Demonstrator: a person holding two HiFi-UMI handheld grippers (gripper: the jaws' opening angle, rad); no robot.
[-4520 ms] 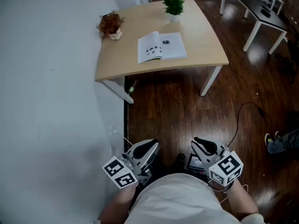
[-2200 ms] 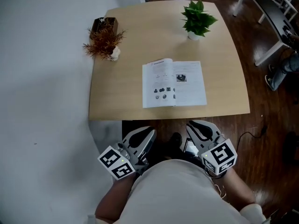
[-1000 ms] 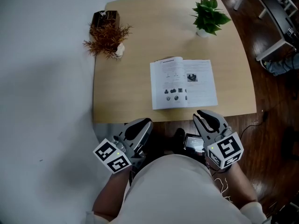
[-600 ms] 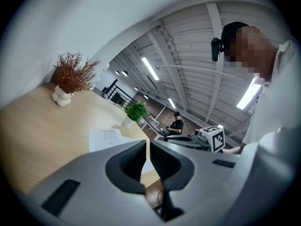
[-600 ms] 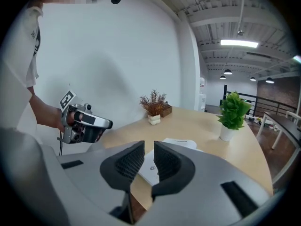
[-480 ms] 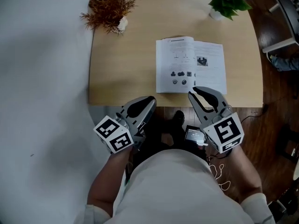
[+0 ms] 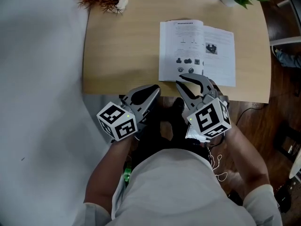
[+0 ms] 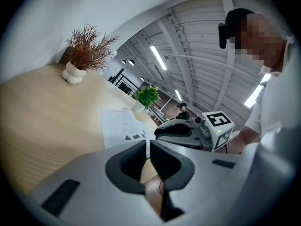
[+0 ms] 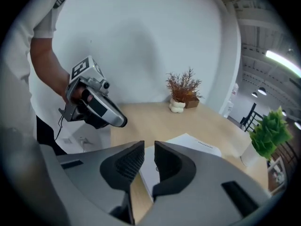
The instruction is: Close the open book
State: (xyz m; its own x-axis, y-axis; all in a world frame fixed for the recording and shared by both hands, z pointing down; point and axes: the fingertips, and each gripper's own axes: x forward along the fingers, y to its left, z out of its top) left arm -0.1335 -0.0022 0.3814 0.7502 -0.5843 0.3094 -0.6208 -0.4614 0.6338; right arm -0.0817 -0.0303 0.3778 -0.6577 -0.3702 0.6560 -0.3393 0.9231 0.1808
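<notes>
The left claw [image 7: 151, 89], smooth grey shells with black ribbed pads, hangs empty with its jaws pressed together off the near edge of the pale wood-grain tabletop [image 7: 122, 46]. The right claw [image 7: 181, 81], jaws likewise drawn together on nothing, points at the near edge of the open book [image 7: 197, 51]. The book lies flat near the front edge, its matte white printed pages facing up.

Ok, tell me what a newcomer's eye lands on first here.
The open book lies flat on the pale wooden table, pages up, near its front edge. Just short of it the left gripper and right gripper, jaws together and empty, hover at that edge.
</notes>
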